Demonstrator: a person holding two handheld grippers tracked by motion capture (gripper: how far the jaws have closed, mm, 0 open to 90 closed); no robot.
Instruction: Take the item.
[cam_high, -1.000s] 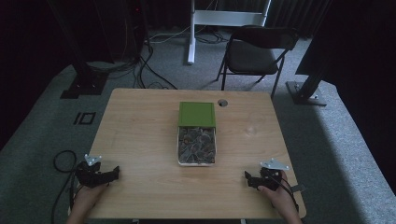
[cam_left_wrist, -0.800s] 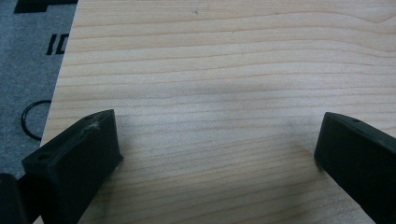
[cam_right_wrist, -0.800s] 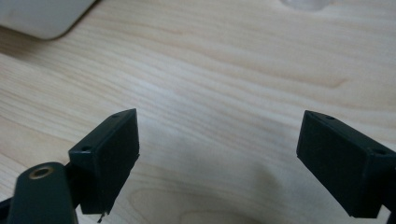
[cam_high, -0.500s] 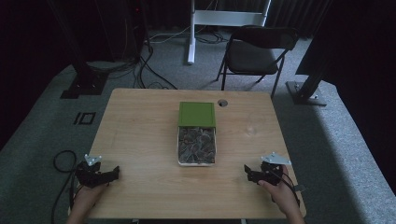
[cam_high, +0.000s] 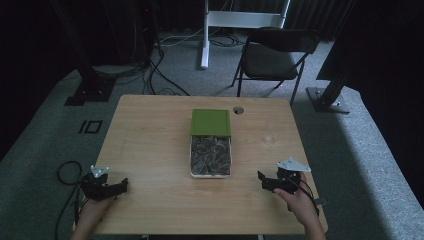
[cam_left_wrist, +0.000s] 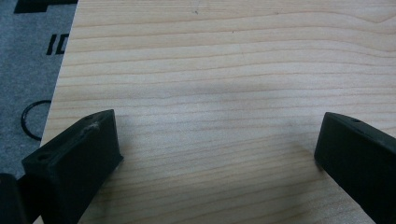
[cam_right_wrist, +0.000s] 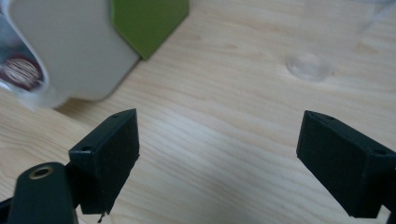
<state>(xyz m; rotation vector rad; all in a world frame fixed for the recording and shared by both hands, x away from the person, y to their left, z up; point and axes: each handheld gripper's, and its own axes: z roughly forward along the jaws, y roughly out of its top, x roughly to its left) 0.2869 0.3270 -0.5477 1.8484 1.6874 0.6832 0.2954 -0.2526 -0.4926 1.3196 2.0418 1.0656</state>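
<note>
Where the table (cam_high: 150, 145) is widest open, at its centre, sits a tray (cam_high: 210, 156) of dark, crumpled-looking pieces; what they are cannot be told. Green lid (cam_high: 211, 122) covers the tray's far half, near half exposed. White tray wall (cam_right_wrist: 70, 51) and a lid corner (cam_right_wrist: 144, 23) show at upper left in the right gripper view, a blurred dark-red patch beside the wall.

Left gripper (cam_high: 119, 186) rests at the near left corner of the table, hand (cam_high: 92, 212) behind it, well apart from the tray. Jaws spread wide in the left gripper view (cam_left_wrist: 217, 144), bare wood grain between them, nothing held. Black cable loop (cam_high: 65, 172) lies on the grey carpet off the left edge.

Right gripper (cam_high: 261, 179) rests near the near right edge, hand (cam_high: 300, 200) behind, grey plate on top. Jaws wide apart (cam_right_wrist: 219, 140), empty, pointing toward the tray. A faint clear round thing (cam_right_wrist: 308, 65) lies on the wood beyond them; too blurred to name.

Far of the table: cable hole (cam_high: 238, 110) at the far edge, black folding chair (cam_high: 272, 57), white stand (cam_high: 240, 20), floor cables.
</note>
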